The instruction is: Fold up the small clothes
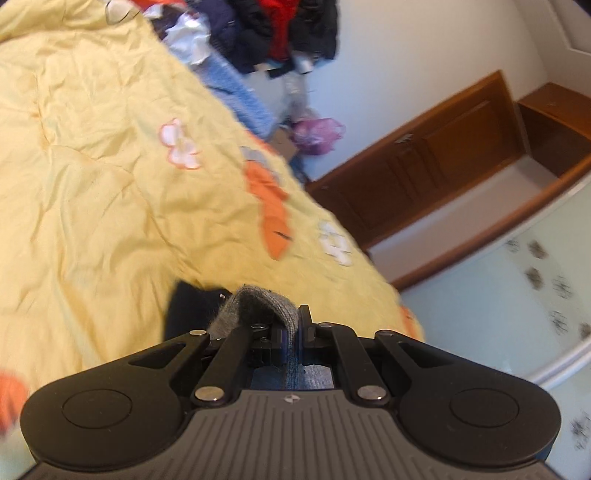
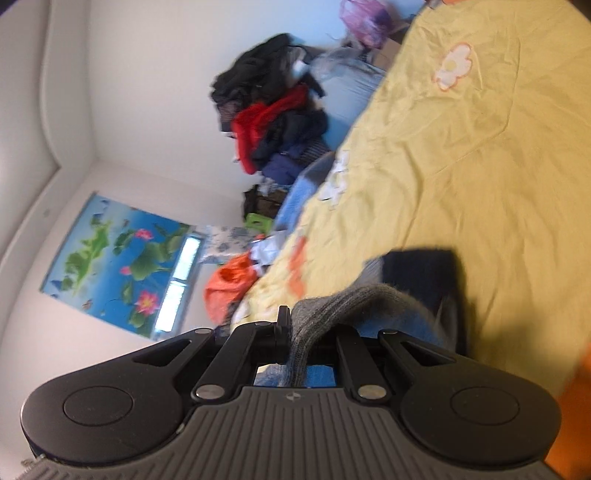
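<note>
Plainly one grey sock — two grippers.

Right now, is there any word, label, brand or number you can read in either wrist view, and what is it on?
No readable text in either view.
Left gripper body: a small round emblem, no letters.
Right gripper body: the same emblem, no letters.
Wall poster: lotus picture only, blurred; no words visible.

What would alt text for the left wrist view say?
The left tool is shut on a grey knitted garment above a yellow quilt. A dark garment lies on the quilt; a clothes pile sits behind.
</note>
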### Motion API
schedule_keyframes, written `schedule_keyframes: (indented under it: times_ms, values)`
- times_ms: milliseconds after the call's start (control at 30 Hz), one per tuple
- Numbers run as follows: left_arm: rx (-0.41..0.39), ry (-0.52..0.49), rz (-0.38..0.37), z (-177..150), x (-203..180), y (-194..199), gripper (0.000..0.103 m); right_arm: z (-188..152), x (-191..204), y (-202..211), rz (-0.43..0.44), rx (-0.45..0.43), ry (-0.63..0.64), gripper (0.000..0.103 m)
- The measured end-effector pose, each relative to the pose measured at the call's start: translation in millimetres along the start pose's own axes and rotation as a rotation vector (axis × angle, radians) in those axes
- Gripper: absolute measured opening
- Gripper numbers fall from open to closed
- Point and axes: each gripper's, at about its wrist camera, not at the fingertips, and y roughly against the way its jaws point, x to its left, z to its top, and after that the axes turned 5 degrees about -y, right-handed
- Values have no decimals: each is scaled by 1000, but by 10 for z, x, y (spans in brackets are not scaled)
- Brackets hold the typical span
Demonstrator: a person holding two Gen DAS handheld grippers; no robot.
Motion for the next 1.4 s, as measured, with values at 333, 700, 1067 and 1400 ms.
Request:
schedule_keyframes:
  times_ms: [333, 700, 1067, 1400]
  values:
    - [-25, 165, 110, 152, 360, -145, 55, 233, -352, -395, -115, -119, -88, 99]
    - [-141, 224, 154, -1454, 318, 1291, 87, -1155, -90, 1031, -207, -163, 81, 102]
    - [-189, 137, 153, -1894, -64, 1117, 87, -1876, -117, 893, -360, -237, 208, 96]
    - [-207, 220, 145, -1850, -11, 1070, 83, -1744, -216, 286, -302, -240, 65, 39]
